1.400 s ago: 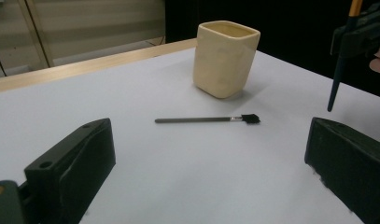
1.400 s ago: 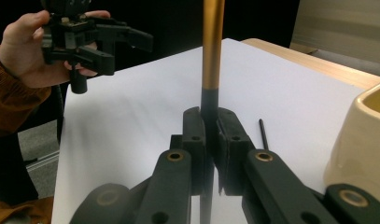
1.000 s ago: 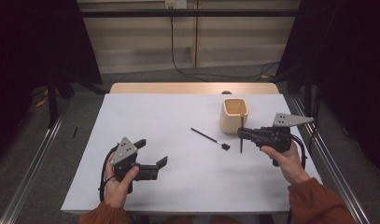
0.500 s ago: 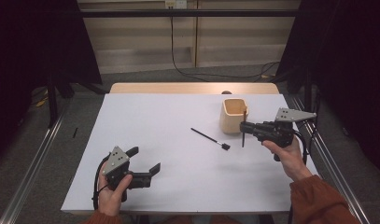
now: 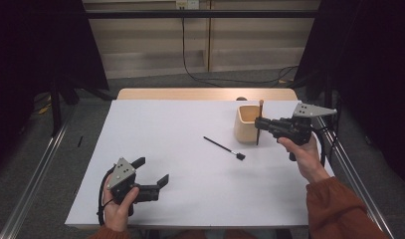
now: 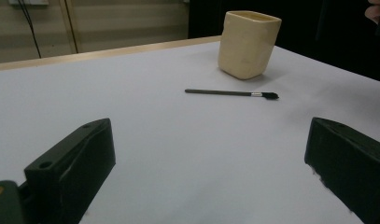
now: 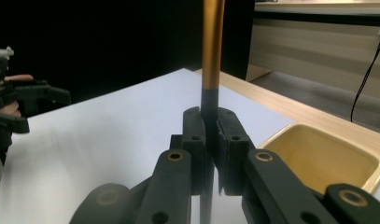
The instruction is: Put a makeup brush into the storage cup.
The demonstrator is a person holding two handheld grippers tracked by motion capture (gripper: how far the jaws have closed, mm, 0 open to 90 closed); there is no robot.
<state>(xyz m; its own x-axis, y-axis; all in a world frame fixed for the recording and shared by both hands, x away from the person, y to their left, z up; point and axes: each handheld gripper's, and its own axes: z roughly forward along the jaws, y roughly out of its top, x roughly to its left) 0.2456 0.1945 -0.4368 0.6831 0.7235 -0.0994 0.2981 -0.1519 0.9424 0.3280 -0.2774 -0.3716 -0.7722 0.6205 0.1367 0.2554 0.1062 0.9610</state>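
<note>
The right gripper (image 5: 260,125) pinches a thin brush with an orange-gold upper handle and black lower part (image 5: 259,122) upright, just beside the cream square ceramic cup (image 5: 246,124) at its near side. The brush looks light, stiff and smooth, so it may pivot; gripping the black section, as now, suits it. A 2nd, black brush (image 5: 224,148) lies on the white table (image 5: 180,129). The left gripper (image 5: 151,175) rests low with jaws spread, holding nothing.

Soft overhead light is brightening the white table (image 5: 190,139) while the surroundings are staying dark. Near jaws are blurring, shadows are falling faint
</note>
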